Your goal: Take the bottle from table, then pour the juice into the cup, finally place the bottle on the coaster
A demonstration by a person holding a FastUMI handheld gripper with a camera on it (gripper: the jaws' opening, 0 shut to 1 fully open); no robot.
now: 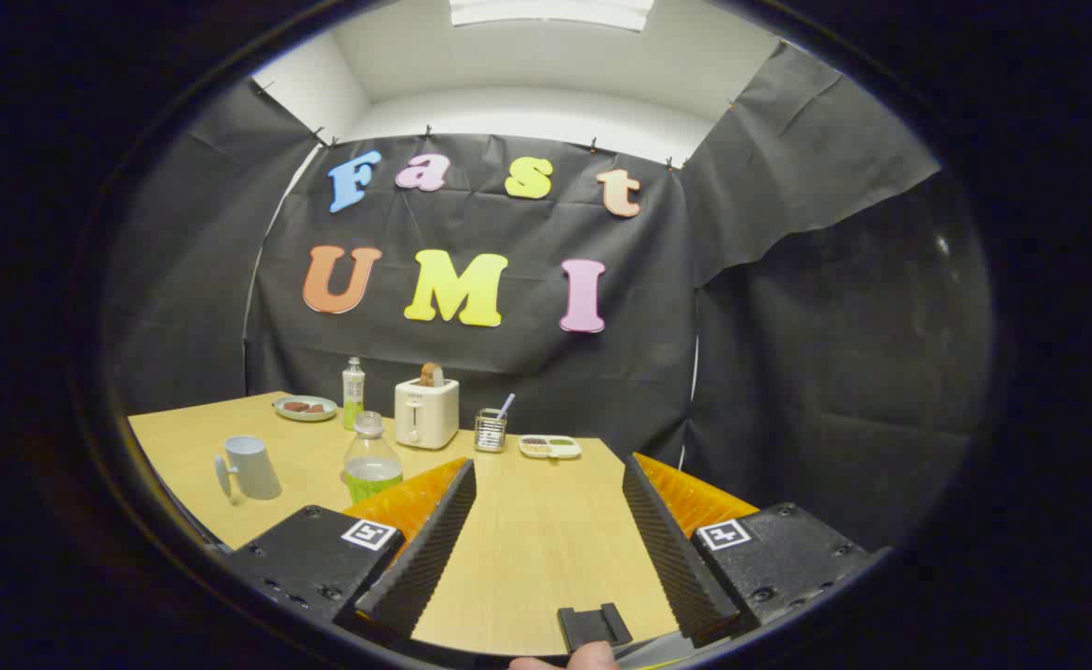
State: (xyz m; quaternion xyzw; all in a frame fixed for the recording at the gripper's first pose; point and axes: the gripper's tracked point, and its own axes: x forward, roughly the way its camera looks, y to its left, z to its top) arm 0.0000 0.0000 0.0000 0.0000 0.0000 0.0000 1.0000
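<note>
A clear, round-bodied bottle (370, 461) with green juice in its lower part stands on the wooden table (527, 558). It is just ahead of my left finger, whose tip hides the bottle's base. A pale mug-like cup (249, 468) with a handle on its left side stands left of the bottle, apart from it. My gripper (548, 465) is open with only bare tabletop between its fingers. The bottle lies outside the gap, to its left.
Along the back of the table stand a plate with food (305, 408), a tall slim bottle of green liquid (353, 394), a white toaster (426, 412) holding toast, a utensil holder (490, 430) and a small snack tray (550, 447). The table's right edge runs near my right finger.
</note>
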